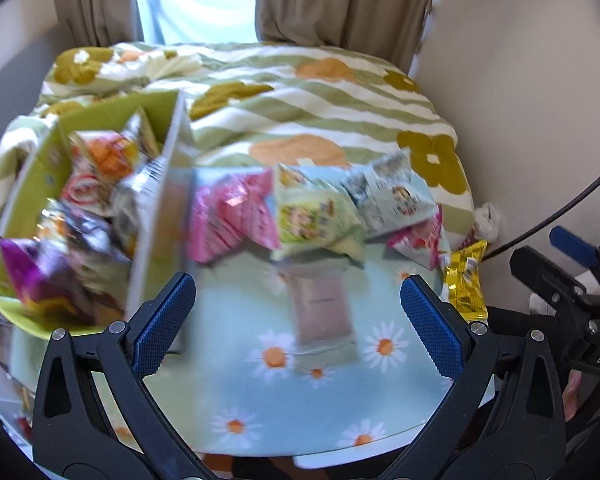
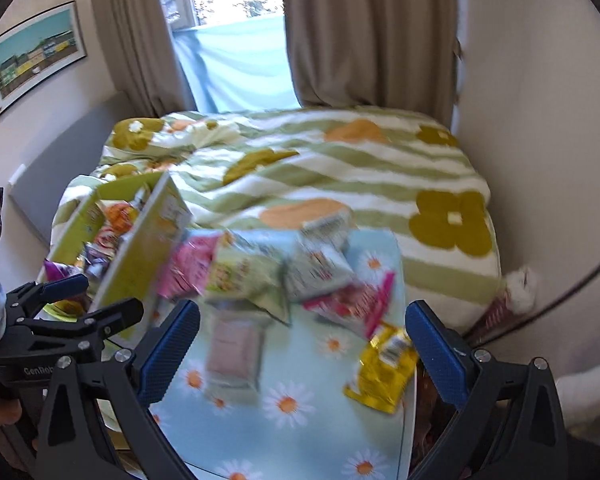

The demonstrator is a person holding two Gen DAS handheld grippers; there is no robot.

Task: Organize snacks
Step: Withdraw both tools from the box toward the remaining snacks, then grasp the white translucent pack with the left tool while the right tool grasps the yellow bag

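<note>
A daisy-print table (image 1: 320, 400) holds loose snack packs: a pale pink flat pack (image 1: 324, 308), a pink pack (image 1: 230, 216), a light green pack (image 1: 316, 216), a white-blue pack (image 1: 396, 196) and a yellow pack (image 1: 466, 280). A green cardboard box (image 1: 40, 168) at the left holds several snacks. My left gripper (image 1: 298, 320) is open and empty above the table, just in front of the pale pink pack. My right gripper (image 2: 302, 354) is open and empty; the pale pink pack (image 2: 234, 354) and the yellow pack (image 2: 384, 368) lie between its fingers. The box shows at left (image 2: 140, 264).
A bed with a green striped flower blanket (image 2: 340, 184) lies behind the table. Curtains (image 2: 364, 32) and a window are at the back. A wall (image 2: 540, 120) stands on the right, with a black cable (image 1: 560, 212) along it. The left gripper (image 2: 48, 320) shows in the right wrist view.
</note>
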